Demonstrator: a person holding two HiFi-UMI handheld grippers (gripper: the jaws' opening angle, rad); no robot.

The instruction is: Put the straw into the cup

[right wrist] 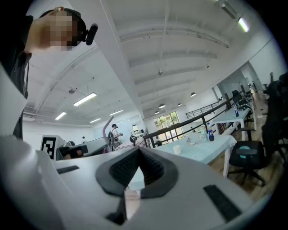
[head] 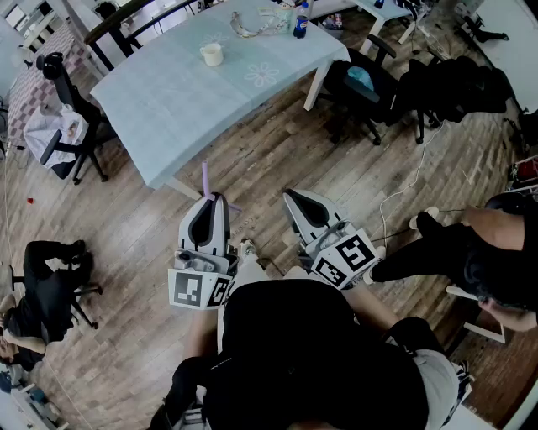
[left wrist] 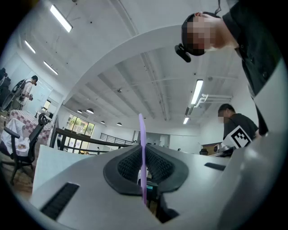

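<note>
Now — setting: wood-plank floor (head: 277, 159) under the head view, with a pale blue table (head: 168, 101) filling the 11-to-12 o'clock part of the frame.
Left gripper (head: 215, 200): low centre, pointing to 12 o'clock. The jaws are pressed together on the straw, with only its thickness between the pads.
Straw (left wrist: 141, 130): purple and thin, upright between the pads in the left gripper view, its upper length standing clear above the tips. In the head view it pokes out toward 12 o'clock over bare floor, short of the table edge. The right gripper view shows its top end bent over.
Right gripper (head: 292, 196): just beside the left gripper, at its 3 o'clock, angled toward 11 o'clock. Its fingertips meet at the front with a small wedge-shaped gap behind them, and nothing is held.
Cup (head: 212, 55): cream, upright on the table, at 12 o'clock from the left gripper — well apart from it and from the straw. In the right gripper view it sits at 3 o'clock of that gripper's tips.
Bottle (head: 300, 25): blue label, near the table's far corner, at 2 o'clock from the cup.
Office chair (head: 361, 84): black with a teal seat, at the table's right end, 1 o'clock from the grippers.
People: one person (head: 496, 243) in dark clothes at 3 o'clock of the frame, and another person (head: 46, 285) in black at 8 o'clock.
</note>
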